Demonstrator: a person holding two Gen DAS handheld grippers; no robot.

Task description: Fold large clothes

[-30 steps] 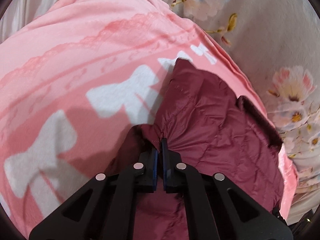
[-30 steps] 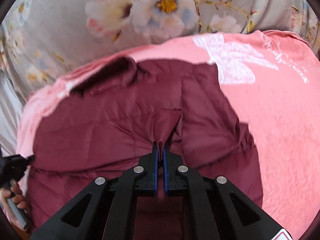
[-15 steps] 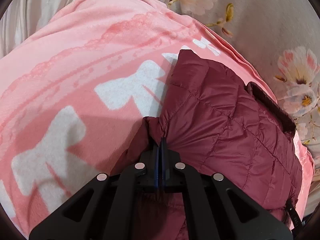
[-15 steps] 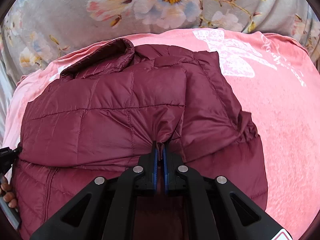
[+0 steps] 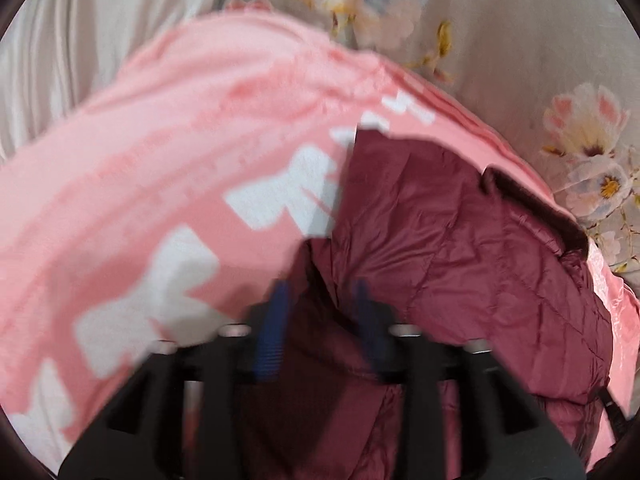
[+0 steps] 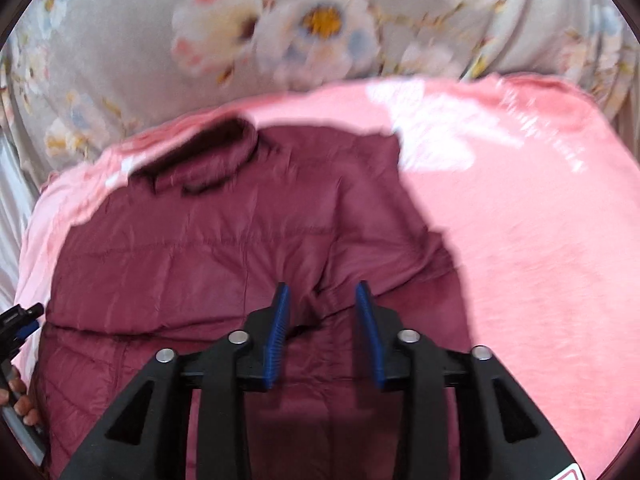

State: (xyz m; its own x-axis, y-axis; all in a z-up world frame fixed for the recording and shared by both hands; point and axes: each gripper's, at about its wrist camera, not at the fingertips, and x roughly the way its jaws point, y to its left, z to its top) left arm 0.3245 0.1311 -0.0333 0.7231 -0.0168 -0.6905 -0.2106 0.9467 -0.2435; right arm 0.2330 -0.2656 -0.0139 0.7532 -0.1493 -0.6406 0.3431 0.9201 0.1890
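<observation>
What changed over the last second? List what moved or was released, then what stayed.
Both grippers let go: the left gripper and right gripper, shut on the maroon puffer jacket a second ago, now stand open, and the fabric lies loose between the jaws. The jacket stays on the pink blanket, collar toward the floral bedding.

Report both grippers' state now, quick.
Left gripper: open, holding nothing, over the maroon quilted puffer jacket.
Right gripper: open, holding nothing, above the same jacket.
</observation>
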